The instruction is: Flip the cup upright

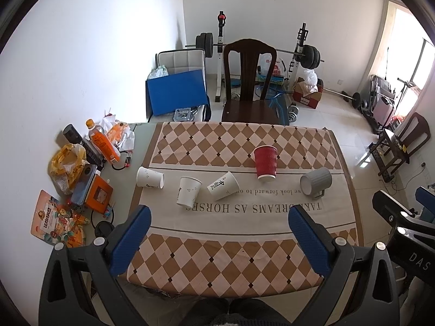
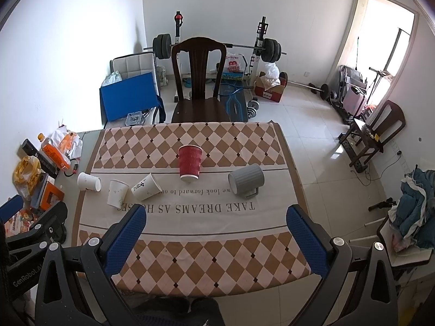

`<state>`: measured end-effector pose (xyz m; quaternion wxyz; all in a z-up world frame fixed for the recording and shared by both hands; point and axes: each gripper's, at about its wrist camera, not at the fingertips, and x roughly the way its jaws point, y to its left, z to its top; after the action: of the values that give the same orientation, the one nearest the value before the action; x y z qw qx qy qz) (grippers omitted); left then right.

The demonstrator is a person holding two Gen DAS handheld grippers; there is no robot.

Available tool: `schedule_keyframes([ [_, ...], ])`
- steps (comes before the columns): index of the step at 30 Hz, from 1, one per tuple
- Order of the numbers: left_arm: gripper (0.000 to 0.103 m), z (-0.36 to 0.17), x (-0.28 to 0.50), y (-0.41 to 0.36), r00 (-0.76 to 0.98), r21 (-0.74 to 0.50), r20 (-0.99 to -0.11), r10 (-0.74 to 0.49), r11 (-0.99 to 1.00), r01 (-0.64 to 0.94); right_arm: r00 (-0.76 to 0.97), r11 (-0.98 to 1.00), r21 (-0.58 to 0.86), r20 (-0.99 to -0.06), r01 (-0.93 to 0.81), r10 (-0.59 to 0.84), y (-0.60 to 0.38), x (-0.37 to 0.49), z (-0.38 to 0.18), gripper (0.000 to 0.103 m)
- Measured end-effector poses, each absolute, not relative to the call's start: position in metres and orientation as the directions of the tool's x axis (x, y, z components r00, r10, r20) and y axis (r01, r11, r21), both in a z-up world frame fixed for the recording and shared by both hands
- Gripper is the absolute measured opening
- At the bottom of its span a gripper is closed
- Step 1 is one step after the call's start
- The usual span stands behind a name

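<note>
Several cups sit in a row across the checkered tablecloth [image 1: 217, 258]. A red ribbed paper cup [image 1: 266, 163] [image 2: 190, 163] stands upside down. A grey mug [image 1: 316, 182] [image 2: 246, 179] lies on its side at the right. Three white paper cups lie tipped at the left: one [image 1: 150, 178] [image 2: 89, 181], one [image 1: 188, 192] [image 2: 117, 193], and one with black writing [image 1: 223, 185] [image 2: 146, 187]. My left gripper [image 1: 217, 231] and right gripper [image 2: 216, 229] are both open and empty, held above the table's near edge, well short of the cups.
Clutter lies on the table's left side: an orange bottle [image 1: 103, 141], a yellow bag [image 1: 66, 163], snack packets [image 1: 54, 222]. A dark wooden chair [image 1: 248, 81] stands behind the table. Weight equipment [image 1: 304, 51] stands at the back wall.
</note>
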<state>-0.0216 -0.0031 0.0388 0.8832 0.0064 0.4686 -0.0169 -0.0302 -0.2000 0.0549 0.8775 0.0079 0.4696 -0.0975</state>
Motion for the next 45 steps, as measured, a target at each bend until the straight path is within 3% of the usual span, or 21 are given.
schedule_keyframes([
  [20,0.103,0.048,-0.015,-0.009,0.552,-0.011,-0.833,-0.033,0.999,0.043,0.534,0.980,-0.072,-0.829,0.186,-0.162,-0.200,-0.032,0.059,0.103],
  [26,0.103,0.016,0.018,0.003,0.556,0.062,-0.831,0.040,0.998,0.021,0.492,0.970,-0.069,-0.852,0.232,-0.178,-0.204,-0.013,0.049,0.103],
  [33,0.103,-0.079,0.079,0.022,0.478,0.229,-0.864,0.161,0.970,0.086,0.353,0.956,-0.101,-0.914,0.275,-0.199,-0.203,0.033,-0.053,0.103],
  [38,0.103,-0.147,0.117,0.012,0.421,0.312,-0.885,0.197,0.924,0.222,0.221,0.952,-0.111,-0.959,0.285,-0.178,-0.212,0.069,-0.147,0.103],
  [45,0.103,-0.219,0.166,-0.032,0.371,0.416,-0.892,0.260,0.793,0.445,0.076,0.962,-0.167,-0.979,0.215,-0.188,-0.214,0.112,-0.259,0.089],
])
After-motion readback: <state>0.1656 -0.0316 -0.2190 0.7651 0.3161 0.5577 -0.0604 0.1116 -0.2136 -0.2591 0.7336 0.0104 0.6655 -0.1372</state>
